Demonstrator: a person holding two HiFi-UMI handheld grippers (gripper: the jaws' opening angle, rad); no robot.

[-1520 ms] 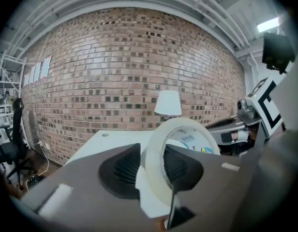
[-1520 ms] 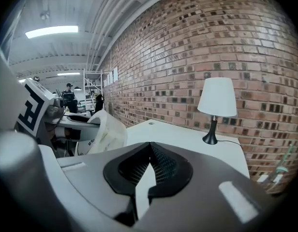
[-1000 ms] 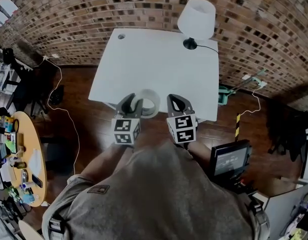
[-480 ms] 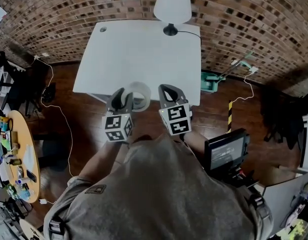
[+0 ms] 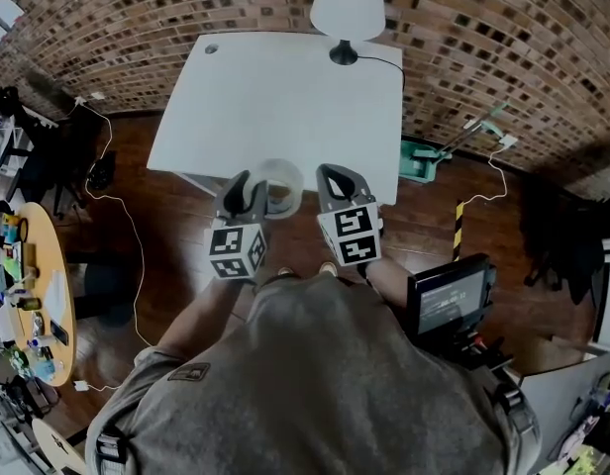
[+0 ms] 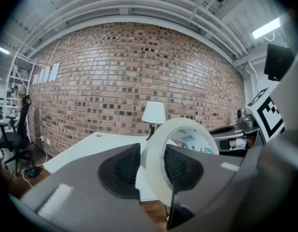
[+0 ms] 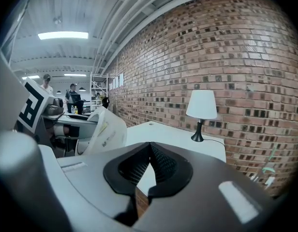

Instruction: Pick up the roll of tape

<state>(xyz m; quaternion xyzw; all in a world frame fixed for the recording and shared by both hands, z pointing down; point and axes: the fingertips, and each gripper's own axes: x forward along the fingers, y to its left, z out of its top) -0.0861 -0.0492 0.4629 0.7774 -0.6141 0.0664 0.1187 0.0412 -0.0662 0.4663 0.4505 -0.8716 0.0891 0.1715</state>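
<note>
Left hand-held gripper [image 5: 248, 194] is clamped on the whitish roll of tape [image 5: 280, 181]. Running big to small for the rest: a curved red brick wall [image 5: 137, 8] at the back, dark wooden floor [image 5: 166, 216] below, then the white rectangular surface [image 5: 285, 97] with a white-shaded lamp on a black base [image 5: 348, 3] at its far edge. The right hand-held gripper [image 5: 335, 181] sits just beside the left one, jaws closed with nothing in them [image 7: 150, 166]. In the left gripper view [image 6: 152, 164] the pads pinch the band of the tape [image 6: 186, 123], one inside the ring and one outside. The roll stands on edge, lifted off the surface by its near edge.
</note>
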